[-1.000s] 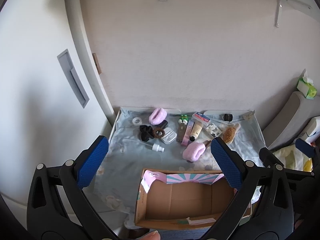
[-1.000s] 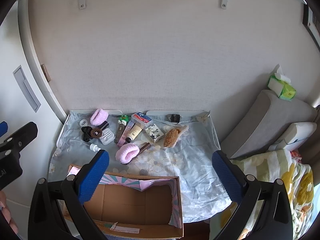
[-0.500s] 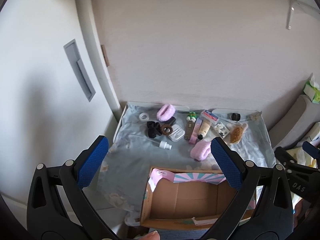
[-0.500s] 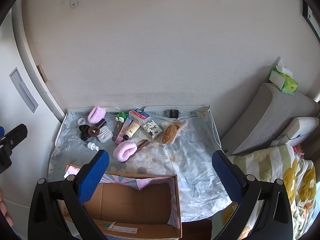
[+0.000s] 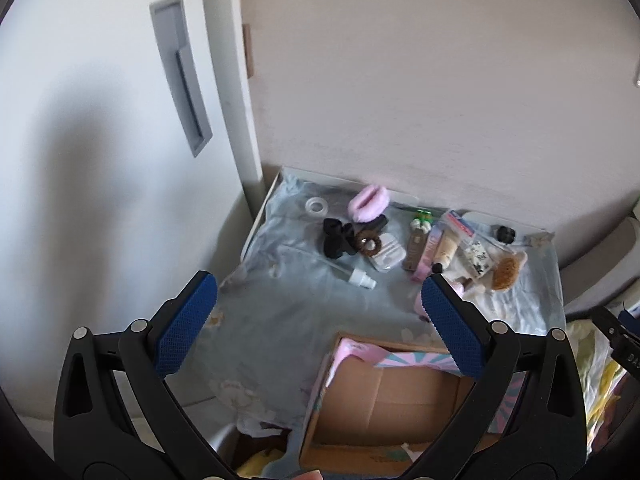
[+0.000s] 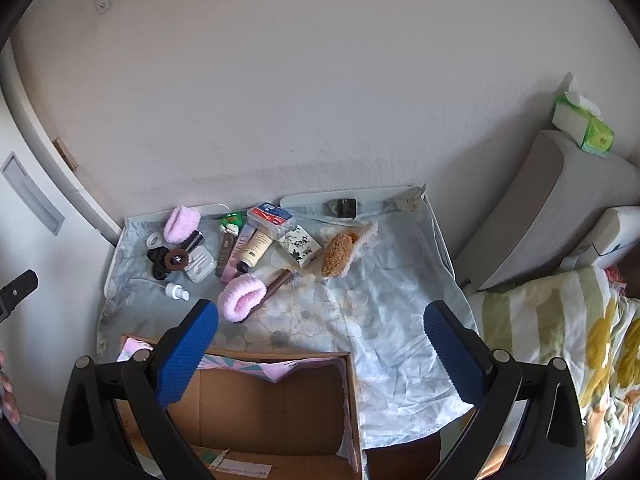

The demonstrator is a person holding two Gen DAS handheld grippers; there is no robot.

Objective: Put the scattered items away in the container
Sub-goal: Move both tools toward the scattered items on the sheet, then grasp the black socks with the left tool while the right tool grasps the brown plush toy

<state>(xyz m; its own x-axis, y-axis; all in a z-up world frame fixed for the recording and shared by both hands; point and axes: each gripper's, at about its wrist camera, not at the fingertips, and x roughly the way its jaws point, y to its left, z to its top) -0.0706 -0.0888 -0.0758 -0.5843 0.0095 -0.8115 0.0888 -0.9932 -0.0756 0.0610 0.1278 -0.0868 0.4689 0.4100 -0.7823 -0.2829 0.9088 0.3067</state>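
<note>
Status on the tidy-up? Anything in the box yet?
Nothing looks done: the cardboard box shows only bare cardboard inside. Nothing is in hand: the left gripper and right gripper are both open and empty above the table. All of it is left: the pink scrunchie, brown brush, cream tube, spray bottle and the rest lie on the cloth.

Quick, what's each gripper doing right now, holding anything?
Left gripper: open, holding nothing.
Right gripper: open, holding nothing.
</note>
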